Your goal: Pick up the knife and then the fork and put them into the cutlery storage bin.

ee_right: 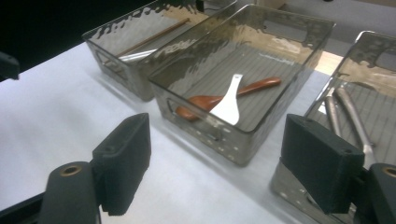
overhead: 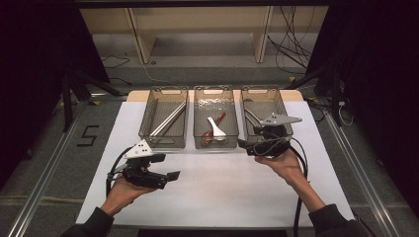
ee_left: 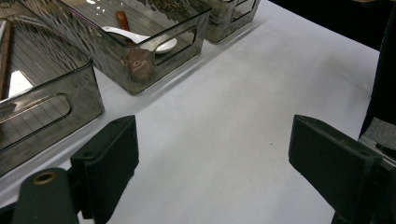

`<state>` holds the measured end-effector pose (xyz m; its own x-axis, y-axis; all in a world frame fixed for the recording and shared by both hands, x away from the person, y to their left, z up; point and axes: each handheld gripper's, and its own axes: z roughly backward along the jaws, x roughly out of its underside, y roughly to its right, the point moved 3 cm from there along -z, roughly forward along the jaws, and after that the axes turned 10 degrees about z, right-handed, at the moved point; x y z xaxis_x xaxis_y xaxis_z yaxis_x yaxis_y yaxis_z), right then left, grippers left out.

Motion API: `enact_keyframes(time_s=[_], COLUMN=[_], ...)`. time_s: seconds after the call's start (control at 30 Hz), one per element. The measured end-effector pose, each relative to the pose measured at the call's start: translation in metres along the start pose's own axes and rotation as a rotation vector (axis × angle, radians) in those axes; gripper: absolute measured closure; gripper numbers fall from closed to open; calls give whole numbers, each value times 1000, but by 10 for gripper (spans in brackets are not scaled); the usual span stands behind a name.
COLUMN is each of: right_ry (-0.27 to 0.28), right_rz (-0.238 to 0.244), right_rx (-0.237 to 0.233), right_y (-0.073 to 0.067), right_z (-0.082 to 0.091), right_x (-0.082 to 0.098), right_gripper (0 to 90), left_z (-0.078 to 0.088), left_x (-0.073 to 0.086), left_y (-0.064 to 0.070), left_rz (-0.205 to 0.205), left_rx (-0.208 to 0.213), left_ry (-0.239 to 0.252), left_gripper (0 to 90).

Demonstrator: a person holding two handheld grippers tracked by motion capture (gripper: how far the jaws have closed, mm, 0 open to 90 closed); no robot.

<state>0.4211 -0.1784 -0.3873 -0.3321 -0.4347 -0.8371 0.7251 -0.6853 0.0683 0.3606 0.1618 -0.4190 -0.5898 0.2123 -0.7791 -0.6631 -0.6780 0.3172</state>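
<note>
From the high view, the one piece of writing is a black "5" (overhead: pixel 87 136) marked on the grey floor, off to the left of the left gripper (overhead: pixel 170 175). That gripper rests in the person's left hand (overhead: pixel 121 190) low over the white tabletop (overhead: pixel 217 187), its jaws spread with nothing between them. The right gripper (overhead: pixel 243 144) is held in the right hand (overhead: pixel 284 165) at the front edge of the right bin (overhead: pixel 265 118), a smoky translucent plastic box with cut-out handles; its jaws point toward the middle bin (overhead: pixel 215 121). Beyond the left gripper stands the left bin (overhead: pixel 164 121), with long thin sticks lying slantwise in it.

In the left gripper view, the two black padded jaws stand wide apart over bare white surface, holding and touching nothing. Ahead and to their left is the middle bin (ee_left: pixel 140 70), its ribbed floor carrying a white spoon (ee_left: pixel 140 38) and a reddish-brown wooden one (ee_left: pixel 123 19).

In the right gripper view, the jaws gape wide and empty. Straight ahead between them sits the middle bin (ee_right: pixel 205 126), where the flat white spoon (ee_right: pixel 229 103) lies across the glossy brown wooden spoon (ee_right: pixel 254 86). Beside the right-hand jaw, the right bin (ee_right: pixel 373 56) holds rounded metal handles (ee_right: pixel 348 109). Farther off, the left bin (ee_right: pixel 116 37) holds a slim wooden stick (ee_right: pixel 154 35).
</note>
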Motion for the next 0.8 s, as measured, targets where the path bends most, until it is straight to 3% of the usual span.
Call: enact_keyframes(time_s=[0.8], right_ry=[73], right_rz=[25], right_rx=[-23], right_y=[-25], right_z=[17], right_x=[22], right_gripper=[242], left_z=[1], left_x=[-1], left_y=[1], left_rz=[3], left_rx=[5], left_ry=[8], left_gripper=[156])
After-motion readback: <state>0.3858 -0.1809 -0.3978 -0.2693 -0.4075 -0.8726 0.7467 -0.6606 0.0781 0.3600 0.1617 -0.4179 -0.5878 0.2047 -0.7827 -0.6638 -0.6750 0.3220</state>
